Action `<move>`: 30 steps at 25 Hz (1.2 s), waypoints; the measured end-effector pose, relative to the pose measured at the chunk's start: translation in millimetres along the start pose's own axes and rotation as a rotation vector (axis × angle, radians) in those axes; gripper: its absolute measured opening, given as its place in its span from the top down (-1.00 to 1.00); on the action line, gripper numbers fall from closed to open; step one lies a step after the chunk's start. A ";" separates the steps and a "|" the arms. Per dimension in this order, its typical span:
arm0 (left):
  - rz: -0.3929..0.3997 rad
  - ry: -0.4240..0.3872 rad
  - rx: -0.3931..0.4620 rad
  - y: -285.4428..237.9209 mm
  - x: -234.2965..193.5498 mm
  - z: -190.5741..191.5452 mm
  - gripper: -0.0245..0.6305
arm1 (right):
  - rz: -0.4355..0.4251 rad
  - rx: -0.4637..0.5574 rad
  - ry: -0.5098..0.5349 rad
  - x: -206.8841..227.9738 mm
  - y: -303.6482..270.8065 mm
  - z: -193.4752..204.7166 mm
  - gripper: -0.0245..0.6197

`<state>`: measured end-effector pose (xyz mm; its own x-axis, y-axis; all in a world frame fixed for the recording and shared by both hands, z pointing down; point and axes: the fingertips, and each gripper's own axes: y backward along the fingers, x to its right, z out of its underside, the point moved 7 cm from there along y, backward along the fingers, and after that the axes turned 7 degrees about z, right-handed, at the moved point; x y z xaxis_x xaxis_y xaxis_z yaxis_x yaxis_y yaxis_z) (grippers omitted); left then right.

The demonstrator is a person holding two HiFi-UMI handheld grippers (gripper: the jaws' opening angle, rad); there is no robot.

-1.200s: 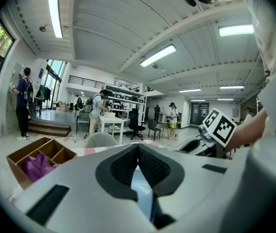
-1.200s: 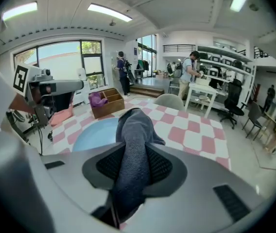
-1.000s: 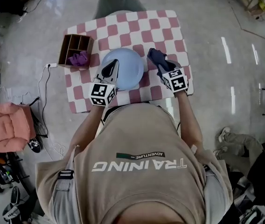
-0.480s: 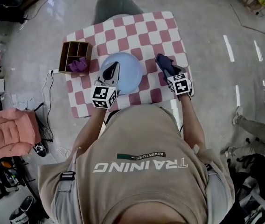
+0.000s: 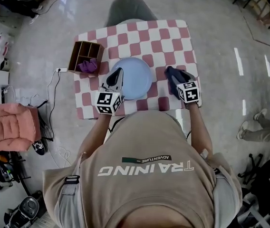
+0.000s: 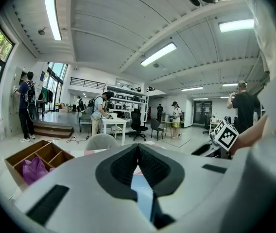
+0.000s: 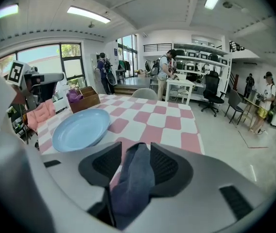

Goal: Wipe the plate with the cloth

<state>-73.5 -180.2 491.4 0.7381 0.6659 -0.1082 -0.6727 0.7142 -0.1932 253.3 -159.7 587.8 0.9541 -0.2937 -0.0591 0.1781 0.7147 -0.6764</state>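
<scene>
Since the earlier frame, the right gripper (image 7: 130, 152) has drawn the cloth (image 7: 134, 181) away from the right rim of the plate (image 5: 136, 77), and its jaws have just been opening. The left gripper (image 5: 118, 75) is closed on the left rim of this smooth, round, pale-blue plate, which sits on the checked worktop (image 5: 173, 37). Near the plate's right side, the limp, dark cloth lies lengthwise between the slackened jaws.

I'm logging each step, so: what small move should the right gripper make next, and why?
Probably lift the right gripper straight up, off the cloth. Its jaws have just been opening with the cloth between them and a gap on one side of it. The cloth seems to rest on the table beside the plate, not on it, so it looks set down.
</scene>
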 end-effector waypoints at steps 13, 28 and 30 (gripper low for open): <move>-0.053 0.009 0.066 30.5 -11.8 -27.0 0.89 | -0.273 0.451 0.070 -70.8 55.2 -124.9 0.87; -0.097 -0.040 0.096 45.8 -23.0 -61.6 0.89 | -0.432 0.515 0.182 -119.6 56.2 -183.0 0.87; -0.101 -0.043 0.093 47.9 -23.9 -61.9 0.89 | -0.436 0.519 0.187 -121.4 55.9 -184.9 0.87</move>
<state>-120.2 -175.2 424.4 0.8008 0.5968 -0.0509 -0.5984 0.7936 -0.1100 102.9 -201.5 421.4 0.7206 -0.6930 -0.0189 0.6711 0.7041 -0.2322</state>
